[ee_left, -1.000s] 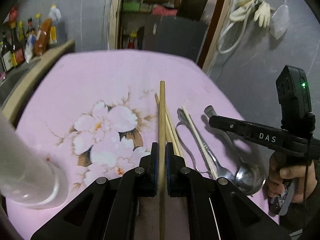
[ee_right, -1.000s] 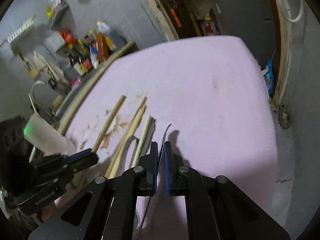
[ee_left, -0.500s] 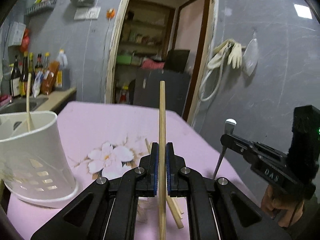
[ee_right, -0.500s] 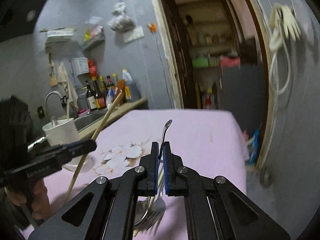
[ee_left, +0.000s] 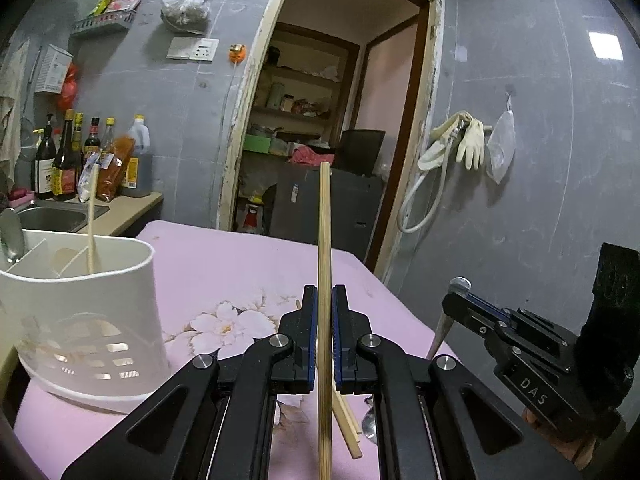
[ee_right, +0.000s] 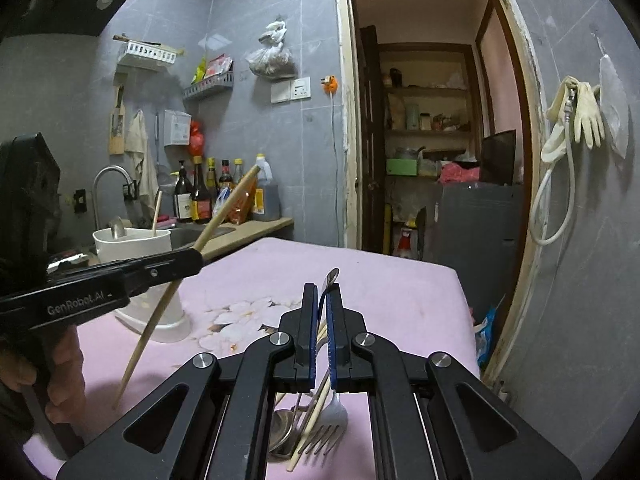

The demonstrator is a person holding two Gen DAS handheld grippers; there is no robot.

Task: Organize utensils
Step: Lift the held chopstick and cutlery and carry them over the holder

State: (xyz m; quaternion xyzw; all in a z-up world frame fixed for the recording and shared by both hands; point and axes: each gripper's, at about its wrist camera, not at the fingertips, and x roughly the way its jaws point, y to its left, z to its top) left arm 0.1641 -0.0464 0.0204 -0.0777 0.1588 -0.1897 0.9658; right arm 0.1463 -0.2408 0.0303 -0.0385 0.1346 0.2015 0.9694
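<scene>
Landmark: white utensil holder [ee_left: 86,312], standing on pink floral tablecloth [ee_left: 224,264], sink-side corner.

Left gripper [ee_left: 324,336]: jaws clamped on 1 wooden chopstick [ee_left: 325,240], held near mid-length, roughly upright, top end well above the pads. Positioned right of the holder, apart from it, above the cloth. Seen from the right wrist view as a black arm [ee_right: 120,280] crossing in front of the holder [ee_right: 136,248], chopstick [ee_right: 192,256] tilted, lower end hanging clear of the cloth.

Right gripper [ee_right: 322,340]: jaws closed on a metal fork [ee_right: 328,412] by the handle, tines hanging down below the pads, handle tip poking up past them. Further right of the holder than the left gripper.

Inside the holder: 1 pale chopstick [ee_left: 93,220] leaning up out of the middle section, 1 spoon [ee_left: 11,236] at the far-left section.

On the cloth, right of the holder, beneath the grippers: loose chopsticks [ee_left: 348,424] and another spoon [ee_right: 280,432], partly hidden by the jaws.
</scene>
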